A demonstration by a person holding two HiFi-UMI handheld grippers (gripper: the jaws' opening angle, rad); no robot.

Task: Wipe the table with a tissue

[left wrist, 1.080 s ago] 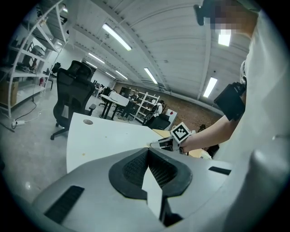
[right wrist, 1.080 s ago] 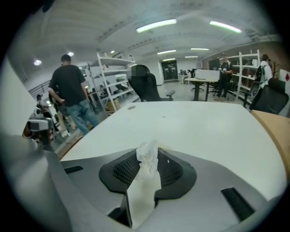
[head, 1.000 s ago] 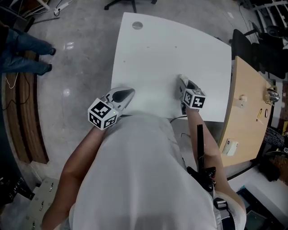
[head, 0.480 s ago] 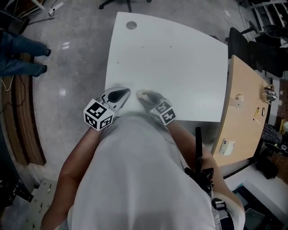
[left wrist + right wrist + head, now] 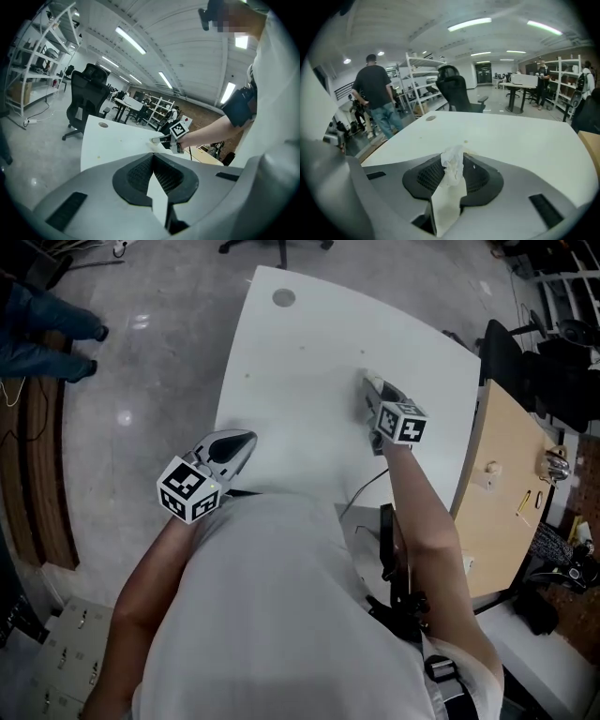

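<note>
My right gripper is out over the right middle of the white table, pointing downward, shut on a crumpled white tissue. The tissue's end shows at the jaw tips, at the tabletop. In the right gripper view a small speck lies on the table just past the tissue. My left gripper hovers at the table's near left edge, jaws together with nothing in them. In the left gripper view the jaws point at the right gripper across the table.
A round cable hole sits at the table's far left corner. A wooden desk adjoins the right side, with a black office chair behind it. A person's legs stand on the floor far left.
The right gripper swept left along the near edge up to the left gripper, then back right and farther out onto the table, tissue still gripped. The left gripper barely moved.
</note>
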